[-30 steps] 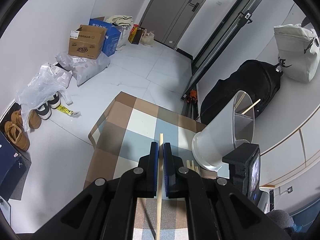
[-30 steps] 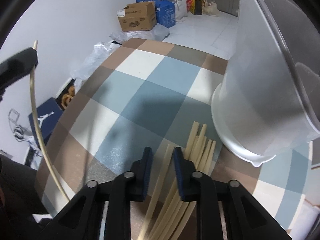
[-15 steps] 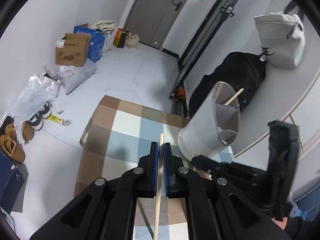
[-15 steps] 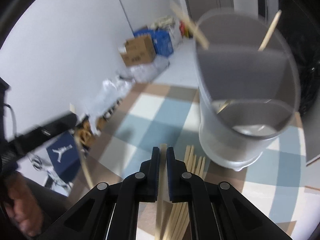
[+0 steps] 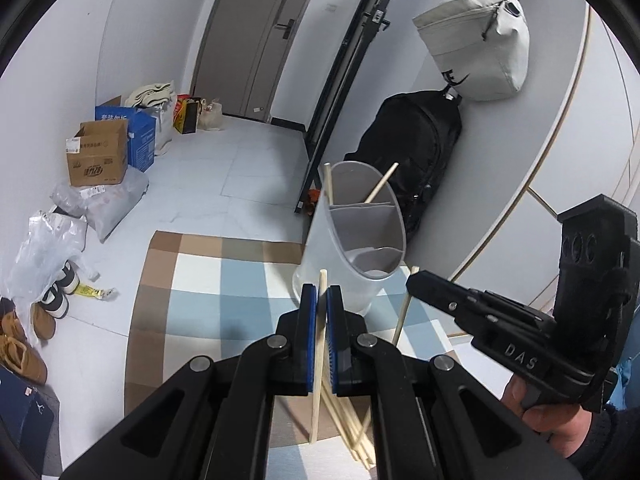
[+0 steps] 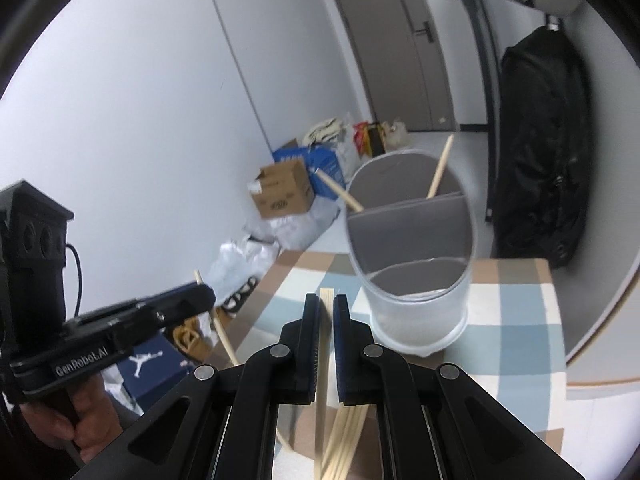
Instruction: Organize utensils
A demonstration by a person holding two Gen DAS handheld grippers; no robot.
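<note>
Left wrist view
- Left gripper: we see its blue pads pressed together on one chopstick, which runs between them and pokes out past the tips.
- Holder: a pale, divided utensil holder stands on the checked cloth of the tabletop, just beyond the gripper; we count two chopsticks leaning in its far compartment.
- Loose chopsticks: a small bundle lies on the cloth below the gripper, near the bottom of the view.
- Right gripper: it comes in from the right, carried by a hand; a second chopstick hangs down from its tip, close beside the holder.
- Room: a cardboard box, a black backpack and shoes on the floor.

Right wrist view
- Right gripper: its pads pinch a single chopstick upright between them; we see its flat end just above the fingertips.
- Holder: straight ahead and a little right on the checked cloth, near the gripper but apart from it; its near compartments look empty, and the two sticks lean in the far one.
- Bundle: the loose chopsticks lie under the gripper.
- Left gripper: at the left, held by a hand, closed on its chopstick, which sticks out above and below the jaws.
</note>
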